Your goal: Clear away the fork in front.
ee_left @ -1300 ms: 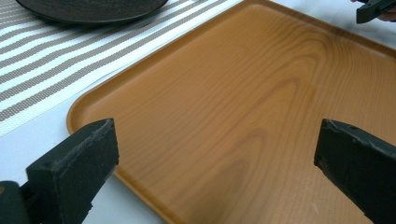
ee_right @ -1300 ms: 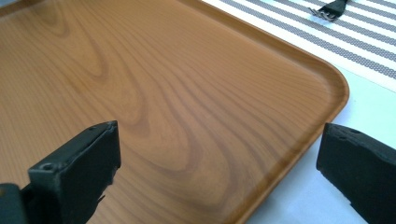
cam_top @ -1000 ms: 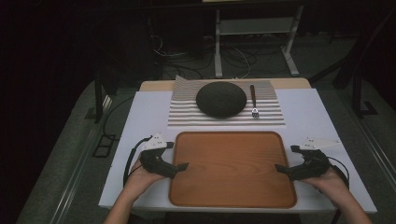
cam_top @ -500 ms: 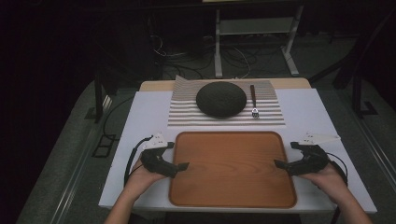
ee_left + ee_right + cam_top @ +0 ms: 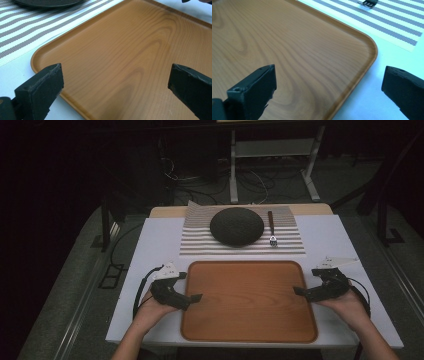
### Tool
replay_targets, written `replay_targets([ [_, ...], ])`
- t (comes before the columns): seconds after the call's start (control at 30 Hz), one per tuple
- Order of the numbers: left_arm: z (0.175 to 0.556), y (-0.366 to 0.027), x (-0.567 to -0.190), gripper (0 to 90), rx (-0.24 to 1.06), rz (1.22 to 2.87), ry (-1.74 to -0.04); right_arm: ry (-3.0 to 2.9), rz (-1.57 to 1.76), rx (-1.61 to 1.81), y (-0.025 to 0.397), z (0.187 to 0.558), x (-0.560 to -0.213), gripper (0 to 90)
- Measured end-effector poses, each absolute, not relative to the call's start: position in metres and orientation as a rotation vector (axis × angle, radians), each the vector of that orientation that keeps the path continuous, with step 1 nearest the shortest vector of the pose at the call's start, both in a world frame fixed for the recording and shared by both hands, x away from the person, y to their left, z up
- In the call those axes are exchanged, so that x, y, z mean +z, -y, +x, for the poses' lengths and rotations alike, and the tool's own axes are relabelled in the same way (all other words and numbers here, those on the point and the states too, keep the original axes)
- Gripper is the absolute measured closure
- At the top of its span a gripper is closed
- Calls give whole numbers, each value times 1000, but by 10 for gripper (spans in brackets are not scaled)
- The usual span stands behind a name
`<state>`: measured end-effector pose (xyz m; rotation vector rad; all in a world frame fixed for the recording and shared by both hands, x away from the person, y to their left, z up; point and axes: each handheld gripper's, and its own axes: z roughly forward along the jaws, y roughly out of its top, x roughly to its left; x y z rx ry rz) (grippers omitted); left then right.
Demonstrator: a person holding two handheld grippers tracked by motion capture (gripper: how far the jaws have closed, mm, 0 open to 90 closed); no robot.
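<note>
Right tool [image 5: 299, 292] edged inward | both tools wide open, empty | straddling tray [image 5: 249, 335] edges

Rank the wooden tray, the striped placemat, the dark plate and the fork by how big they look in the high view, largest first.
1. wooden tray
2. striped placemat, though it lies farther from the camera, so its true size may be closer to the tray's
3. dark plate
4. fork

We seem to be in a lab or recording studio: our white-topped table [image 5: 150, 245] stands alone on grey carpet [image 5: 65, 310] in a darkened room, loose black cables [image 5: 250, 180] trail over the floor beyond its far edge, beside a white metal stand [image 5: 272, 155]
</note>
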<state>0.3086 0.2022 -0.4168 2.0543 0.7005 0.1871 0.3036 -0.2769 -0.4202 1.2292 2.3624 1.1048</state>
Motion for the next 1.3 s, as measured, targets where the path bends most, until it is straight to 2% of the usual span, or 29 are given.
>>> replay_targets([
  [1.3,311,-200,-419,0,187,2051,-696,-2405,1321,1072,267,368,-413,0],
])
